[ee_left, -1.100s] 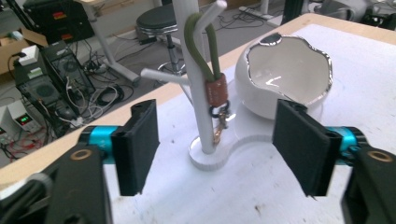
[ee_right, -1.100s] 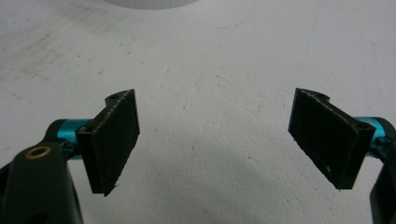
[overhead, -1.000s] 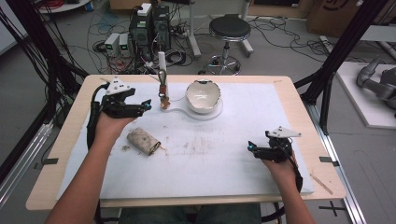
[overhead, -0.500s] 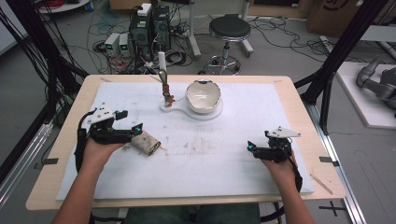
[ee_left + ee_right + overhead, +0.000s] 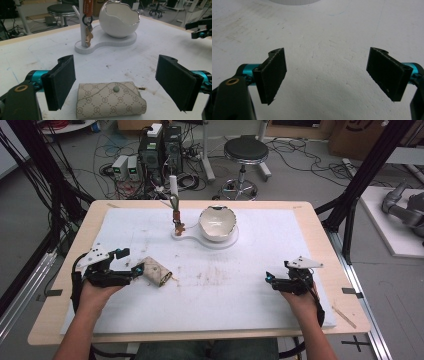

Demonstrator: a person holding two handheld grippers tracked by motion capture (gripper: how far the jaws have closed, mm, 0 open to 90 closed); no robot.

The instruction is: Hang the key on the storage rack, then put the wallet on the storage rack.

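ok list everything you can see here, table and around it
wallet: 1, beige patterned, on the mat between the left gripper's open jaws, untouched
stand: 1, white, far middle of the mat, with an upright post
keys: 1 bunch, brown and orange tag, hanging on the post
bowl: 1, white, jagged rim, on the stand
mat: 1, white, stained, covering the table
table: 1, light wood
stool: 1, black seat, on the floor beyond the table
left gripper: 1, black, jaws just opened
right gripper: 1, black, open over bare mat
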